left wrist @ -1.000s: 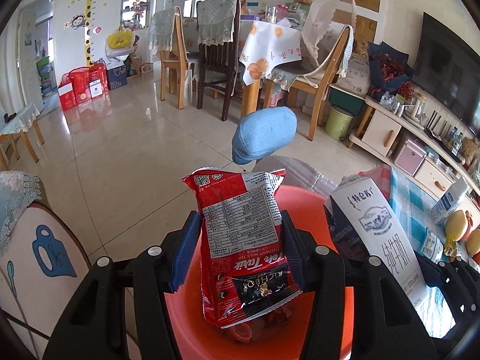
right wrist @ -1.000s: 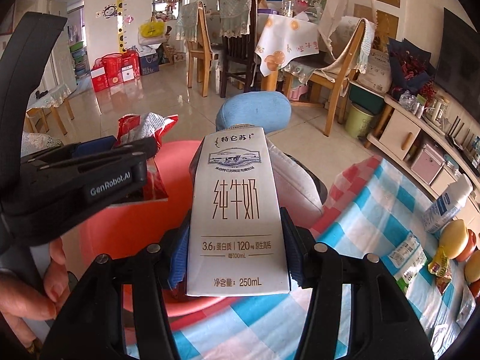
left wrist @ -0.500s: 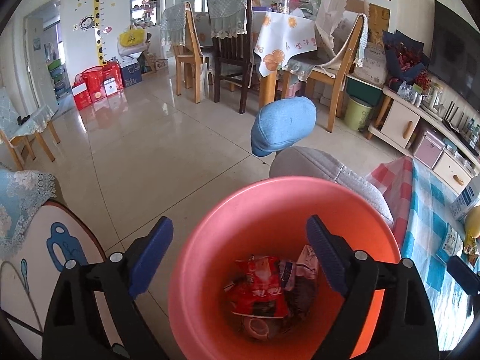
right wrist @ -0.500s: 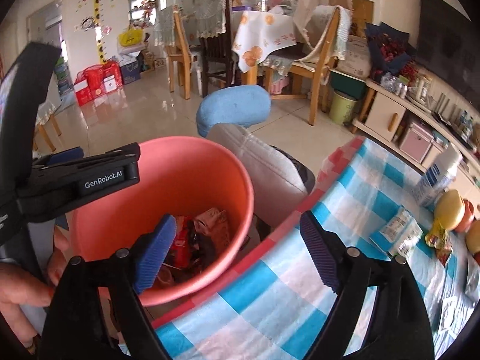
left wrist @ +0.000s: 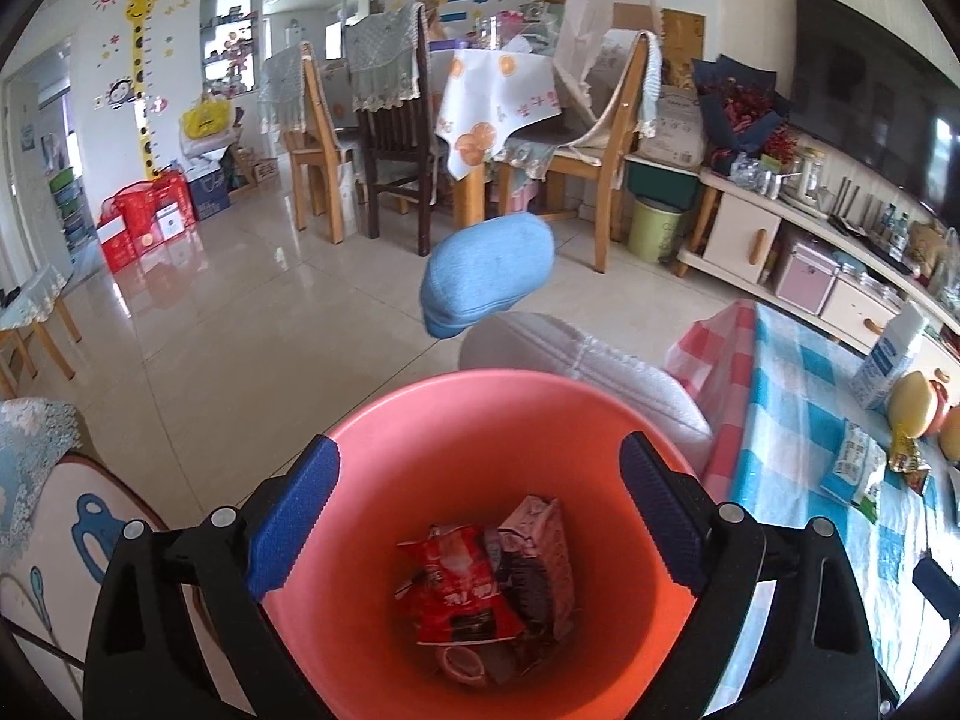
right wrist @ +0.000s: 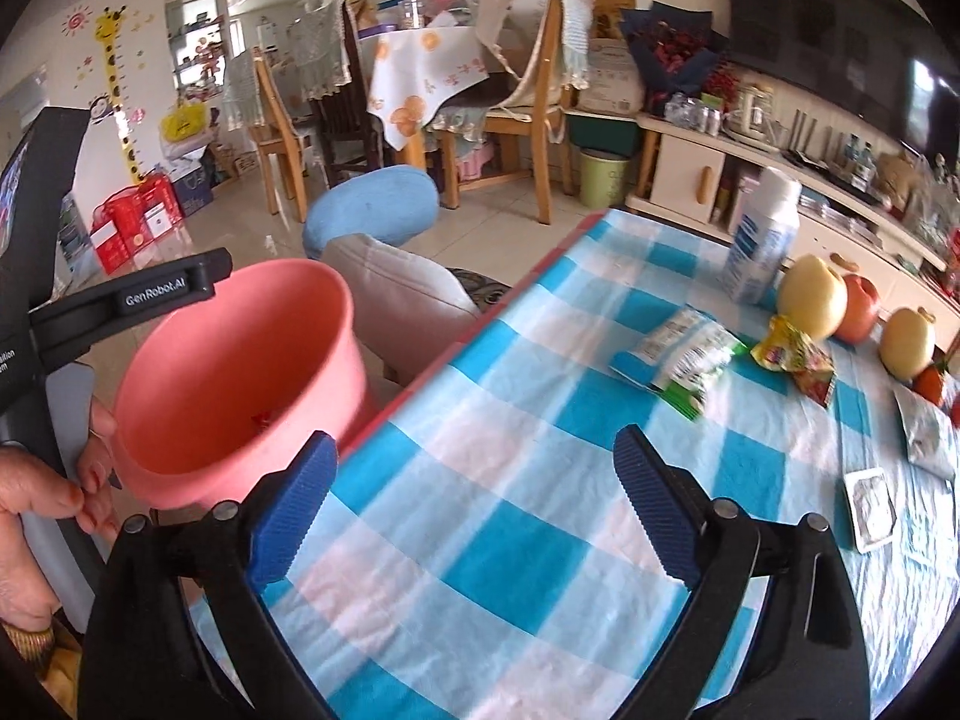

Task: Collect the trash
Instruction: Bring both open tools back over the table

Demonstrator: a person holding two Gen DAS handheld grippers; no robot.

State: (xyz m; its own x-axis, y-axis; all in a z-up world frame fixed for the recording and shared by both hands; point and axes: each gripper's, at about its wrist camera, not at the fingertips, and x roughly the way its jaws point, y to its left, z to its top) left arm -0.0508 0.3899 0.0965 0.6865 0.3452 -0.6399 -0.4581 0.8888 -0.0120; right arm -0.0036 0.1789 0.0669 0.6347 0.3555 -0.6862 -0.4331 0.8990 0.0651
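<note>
My left gripper (left wrist: 480,447) hangs over the orange-pink bin (left wrist: 480,396); its jaws are opening and nothing is between them. A red snack bag (left wrist: 456,588) and a pink wrapper (left wrist: 540,546) lie at the bin's bottom. My right gripper (right wrist: 474,447) is above the blue-checked tablecloth (right wrist: 540,540), its jaws also opening and empty. The bin (right wrist: 240,360) stands to its left, off the table's edge. A green-and-white packet (right wrist: 678,354), a yellow wrapper (right wrist: 792,354), a silver packet (right wrist: 927,438) and a small white tub (right wrist: 870,504) lie on the cloth.
A white bottle (right wrist: 762,240), yellow pears (right wrist: 810,294) and an orange fruit (right wrist: 858,306) stand at the table's far side. A grey cushioned seat (right wrist: 396,288) with a blue cushion (right wrist: 372,204) sits behind the bin. A hand (right wrist: 36,510) holds the left gripper's body.
The left gripper let go of the red snack bag, which now lies in the bin. The right gripper released the milk carton and swung right over the table. Both jaws opened wide.
</note>
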